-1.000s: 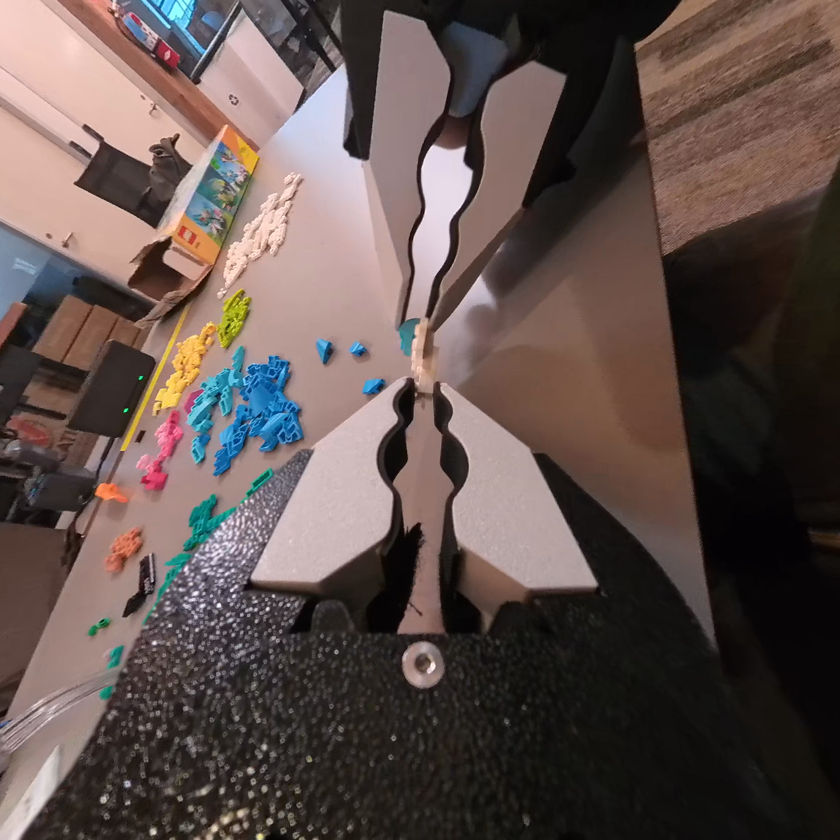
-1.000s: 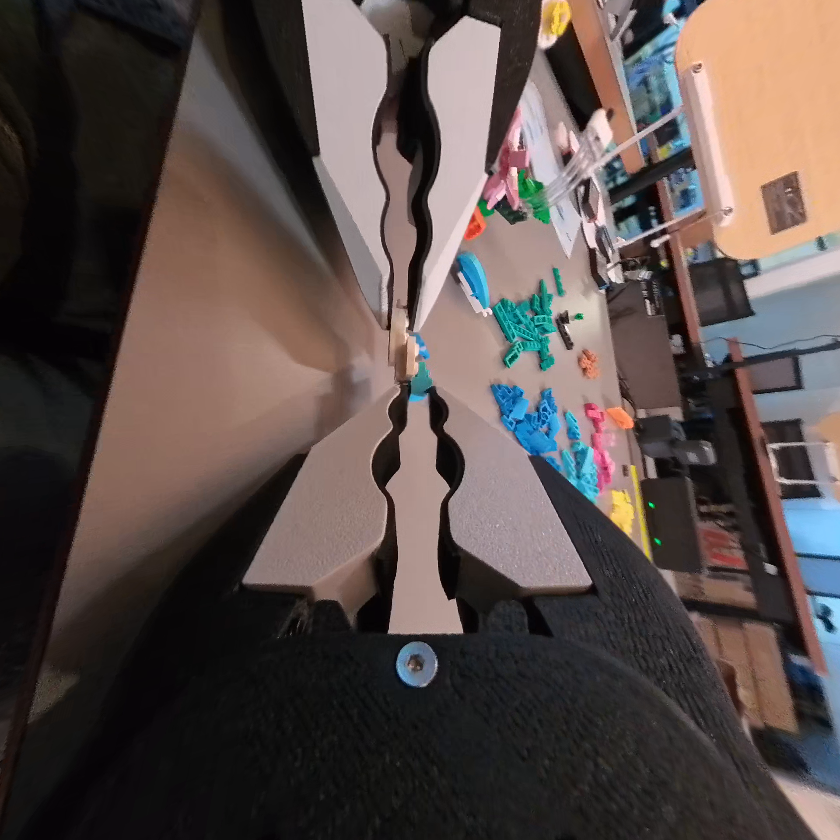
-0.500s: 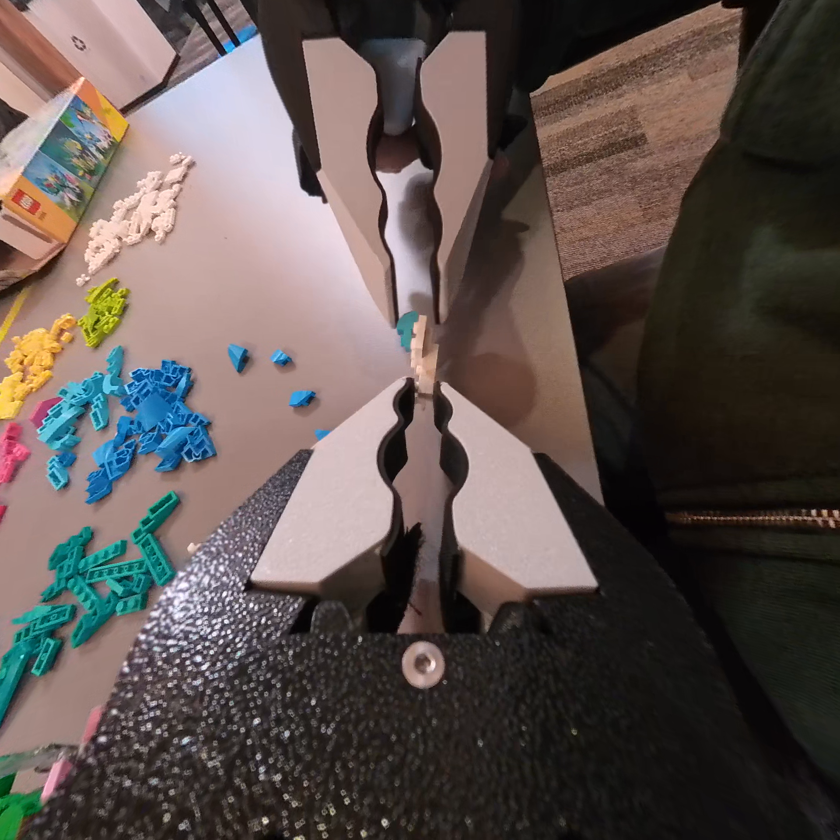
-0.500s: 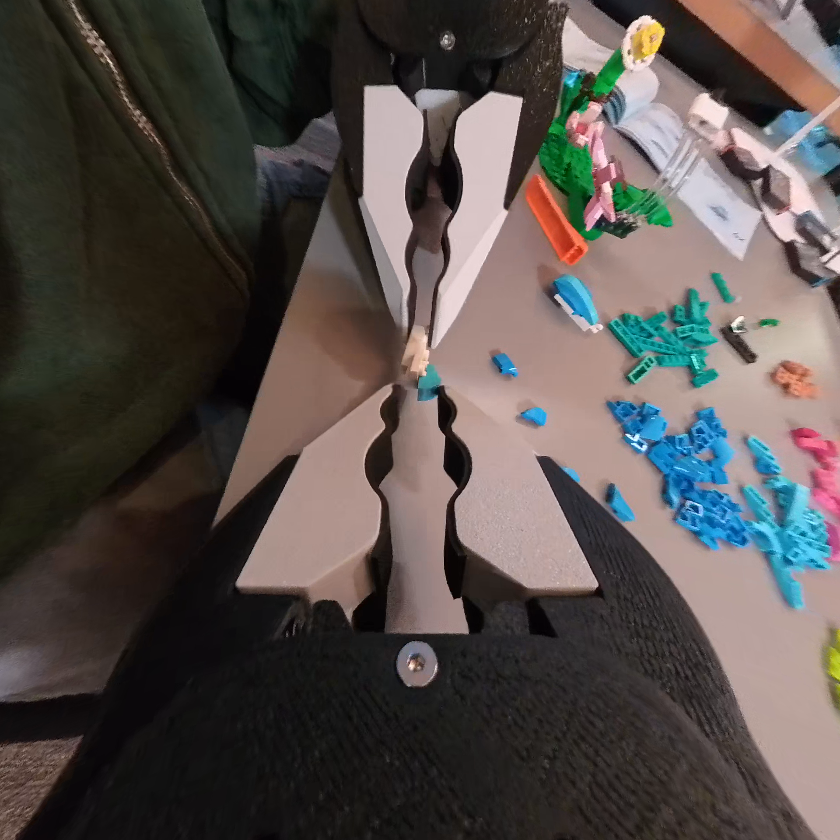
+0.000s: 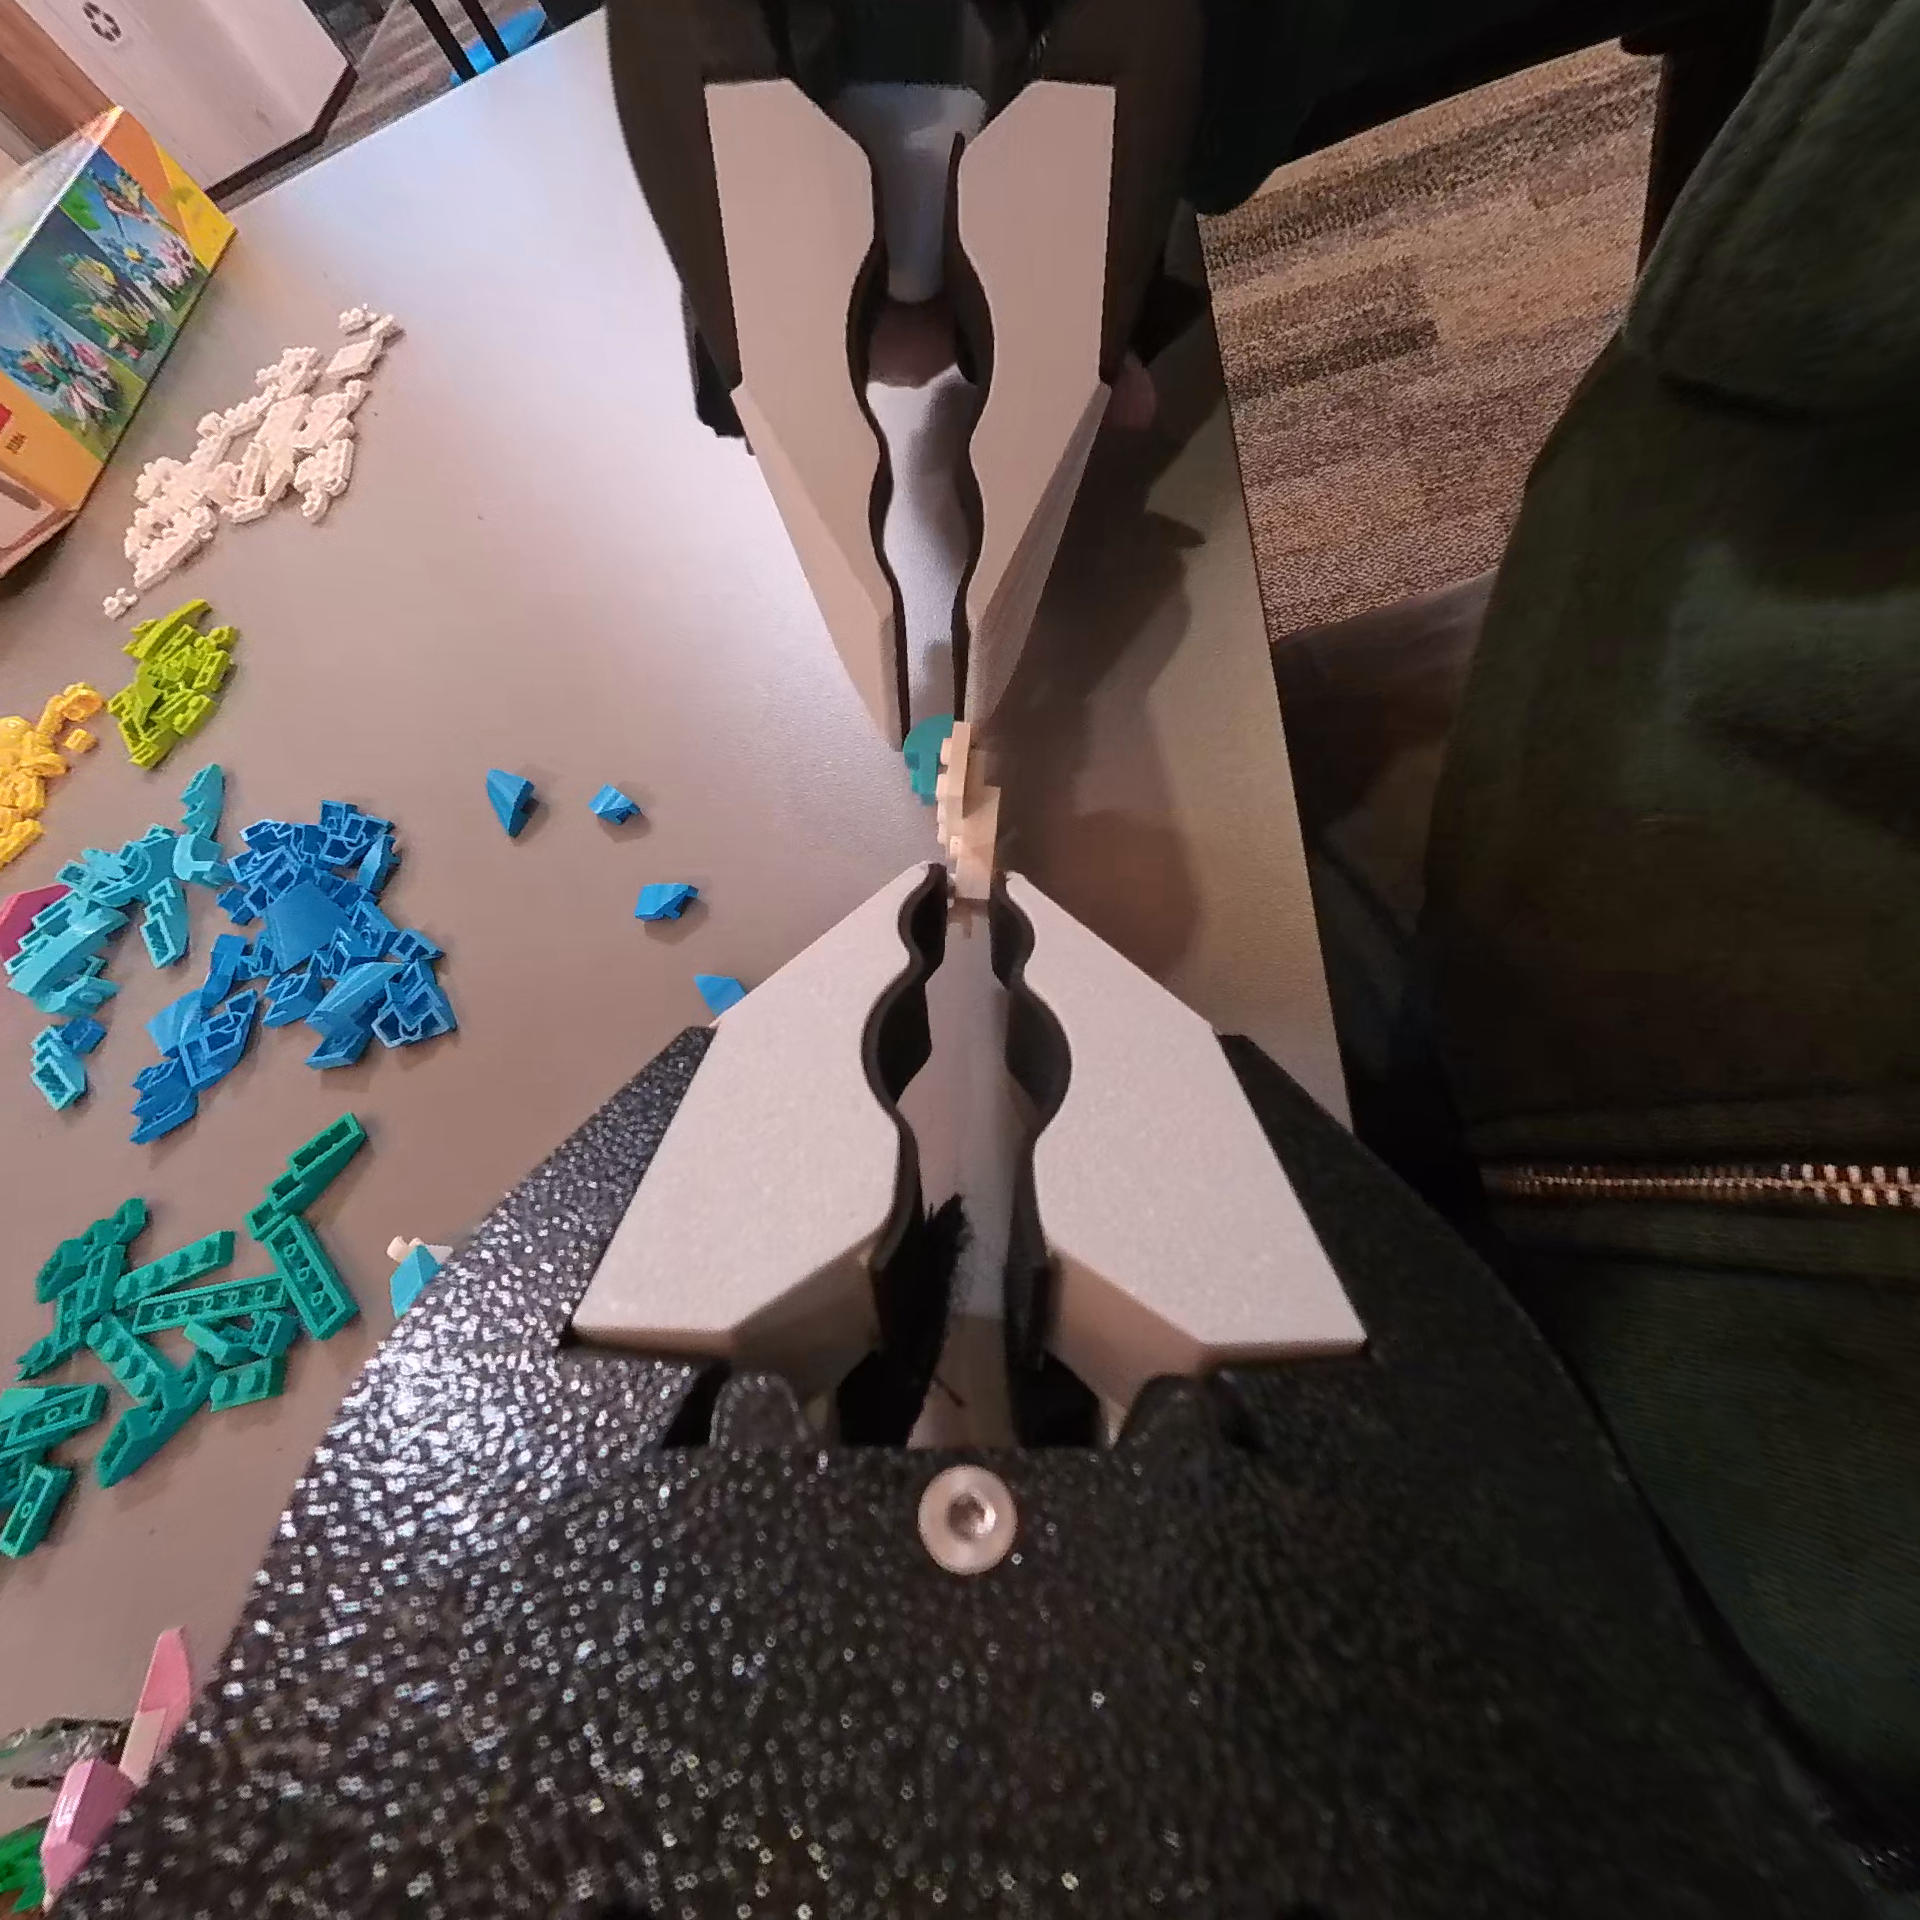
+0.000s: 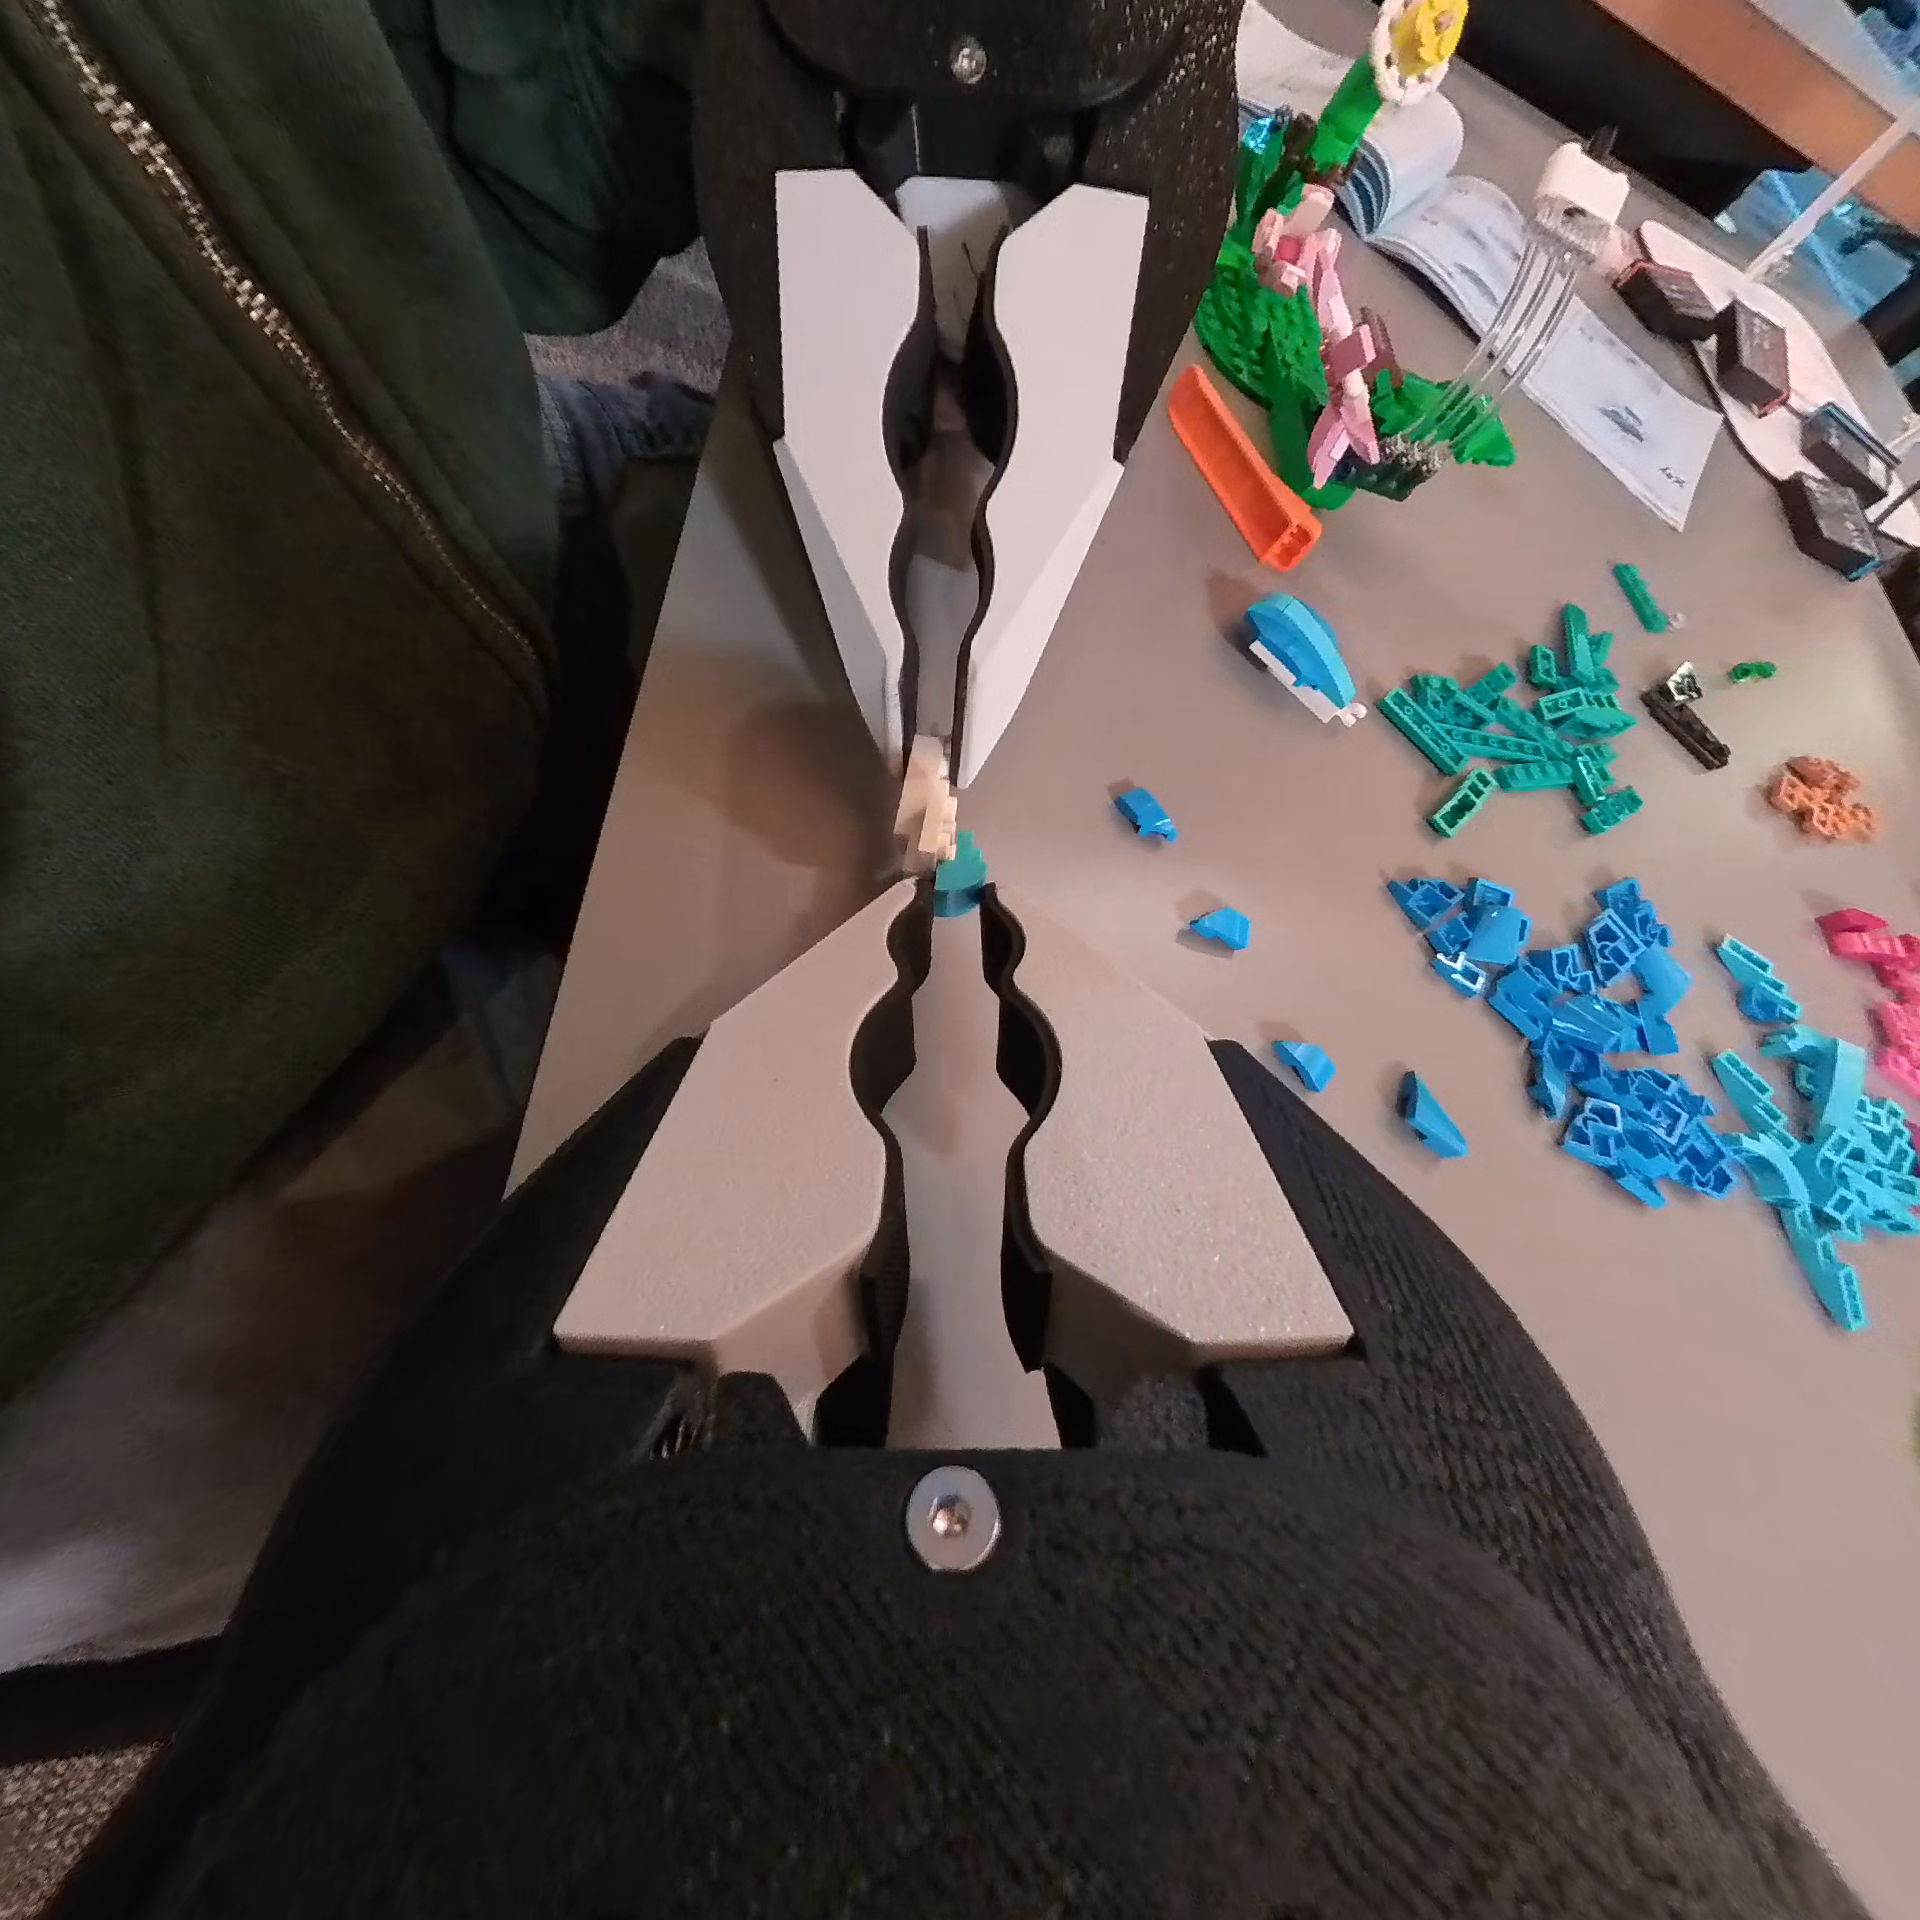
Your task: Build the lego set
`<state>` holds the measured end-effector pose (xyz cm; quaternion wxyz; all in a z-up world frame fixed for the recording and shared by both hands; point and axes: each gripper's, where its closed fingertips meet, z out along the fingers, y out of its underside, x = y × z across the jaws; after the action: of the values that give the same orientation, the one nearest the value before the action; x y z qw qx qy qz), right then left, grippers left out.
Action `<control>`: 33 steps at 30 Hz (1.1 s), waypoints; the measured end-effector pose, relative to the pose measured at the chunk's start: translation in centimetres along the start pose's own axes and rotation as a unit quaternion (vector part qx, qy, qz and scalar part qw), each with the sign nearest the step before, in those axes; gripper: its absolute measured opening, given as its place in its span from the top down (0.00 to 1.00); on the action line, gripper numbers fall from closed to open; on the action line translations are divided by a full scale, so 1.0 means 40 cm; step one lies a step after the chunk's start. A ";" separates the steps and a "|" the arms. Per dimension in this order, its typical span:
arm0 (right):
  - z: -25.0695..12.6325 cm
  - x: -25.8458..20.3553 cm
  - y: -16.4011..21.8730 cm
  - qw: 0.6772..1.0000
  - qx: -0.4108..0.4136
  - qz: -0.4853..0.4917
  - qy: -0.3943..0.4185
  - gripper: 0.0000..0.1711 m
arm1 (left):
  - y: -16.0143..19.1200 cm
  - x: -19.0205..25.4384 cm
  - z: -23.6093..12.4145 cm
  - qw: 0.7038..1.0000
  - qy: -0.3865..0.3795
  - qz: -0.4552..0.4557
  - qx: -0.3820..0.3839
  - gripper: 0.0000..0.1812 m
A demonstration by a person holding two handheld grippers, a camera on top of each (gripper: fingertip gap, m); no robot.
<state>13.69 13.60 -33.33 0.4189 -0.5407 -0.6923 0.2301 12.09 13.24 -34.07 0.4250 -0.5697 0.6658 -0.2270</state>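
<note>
My left gripper (image 5: 966,888) is shut on a small cream brick assembly (image 5: 964,821). My right gripper (image 6: 951,894) is shut on a small teal piece (image 6: 956,868). The two grippers face each other tip to tip above the near edge of the grey table (image 5: 540,582). The cream assembly and the teal piece touch each other. In the left wrist view the right gripper (image 5: 930,722) comes in from the top with the teal piece (image 5: 920,753). In the right wrist view the left gripper (image 6: 925,753) comes in from the top with the cream assembly (image 6: 925,805).
Sorted brick piles lie on the table: white (image 5: 260,447), lime (image 5: 171,675), blue (image 5: 301,977), green (image 5: 177,1320). The set's box (image 5: 94,301) stands far left. A built green plant with pink flowers (image 6: 1320,343), an orange bar (image 6: 1236,468) and a booklet (image 6: 1538,343) lie beyond. A person's green jacket (image 6: 208,623) is beside the table edge. Only a small space, under 4 cm, lies between the two pairs of fingers.
Both grippers have swung round together, so the views turned from steeply tilted to looking across the table. They stay tip to tip, each still shut on its piece.
</note>
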 end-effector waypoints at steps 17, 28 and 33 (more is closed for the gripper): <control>-0.014 -0.011 -0.010 1.000 0.031 -0.001 -0.004 0.96 | -0.006 0.004 -0.002 0.999 -0.018 0.032 0.008 0.97; -0.011 -0.031 0.012 0.999 0.001 -0.030 -0.011 0.96 | -0.003 0.010 0.001 0.999 -0.011 0.030 -0.006 0.97; -0.006 -0.034 0.015 0.999 -0.019 -0.043 -0.012 0.95 | 0.003 0.013 0.003 0.999 -0.005 0.035 -0.022 0.97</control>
<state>14.32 12.46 -34.12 0.4100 -0.5155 -0.7239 0.2049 12.15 12.78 -34.39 0.4234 -0.5563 0.6881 -0.1944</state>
